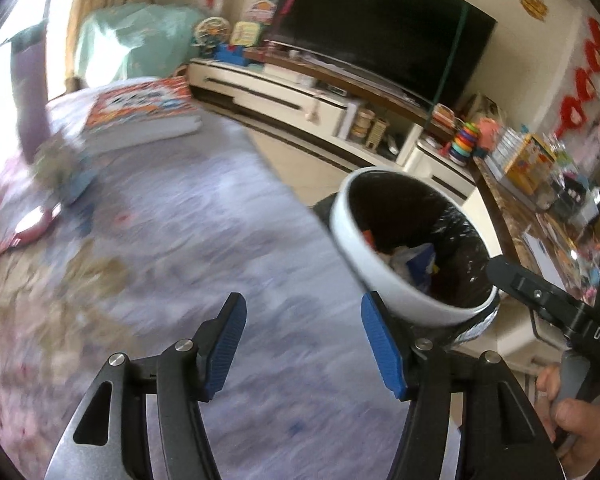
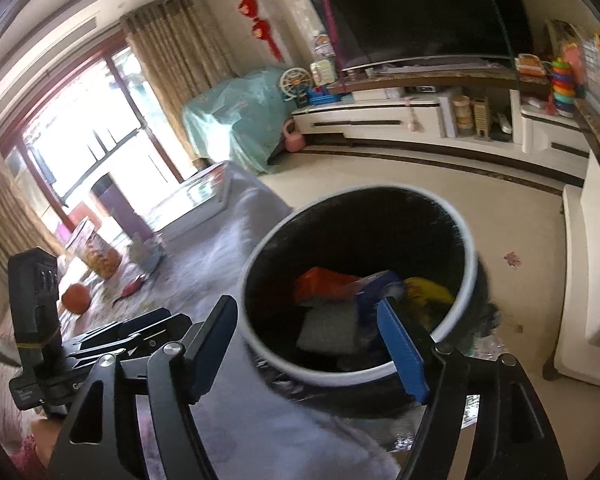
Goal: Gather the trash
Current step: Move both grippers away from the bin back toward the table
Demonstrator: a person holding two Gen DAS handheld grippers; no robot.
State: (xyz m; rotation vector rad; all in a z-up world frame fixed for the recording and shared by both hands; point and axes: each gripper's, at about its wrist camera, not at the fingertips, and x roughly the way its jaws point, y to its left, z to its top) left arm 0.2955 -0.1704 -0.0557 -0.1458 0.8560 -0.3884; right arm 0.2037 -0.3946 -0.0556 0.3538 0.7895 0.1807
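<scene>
Blue pads catch the eye first: the left gripper (image 1: pixel 302 344) stands with its jaws well apart and nothing between them, hanging over the blurred, pale floral cloth of the bench (image 1: pixel 204 240). The right gripper (image 2: pixel 308 344) is just as wide open and just as empty, poised over the mouth of the trash bin (image 2: pixel 466 276), a round bin with a white rim and a black liner. The bin stands on the floor just beside the bench's edge, and it already holds trash: an orange packet (image 2: pixel 324 284), a grey pad (image 2: pixel 328 330), a blue wrapper (image 2: pixel 376 288) and something yellow (image 2: pixel 428 290). From the left wrist view the same bin sits off the bench's right-hand edge, with the right gripper's black finger reaching over its rim and a hand (image 1: pixel 576 412) wrapped round the handle. Out on the bench, a red wrapper (image 1: pixel 28 232) lies near the left edge, and a crumpled, pale blue-and-cream scrap (image 1: pixel 66 168) lies just beyond it, too blurred to name. Towards the far end are a thick book with an orange cover (image 1: pixel 140 106) and a purple cylinder (image 1: pixel 30 92) standing upright. The right wrist view adds an orange ball-shaped thing (image 2: pixel 76 298) near the bench's left edge and a printed canister (image 2: pixel 98 256) behind it.
</scene>
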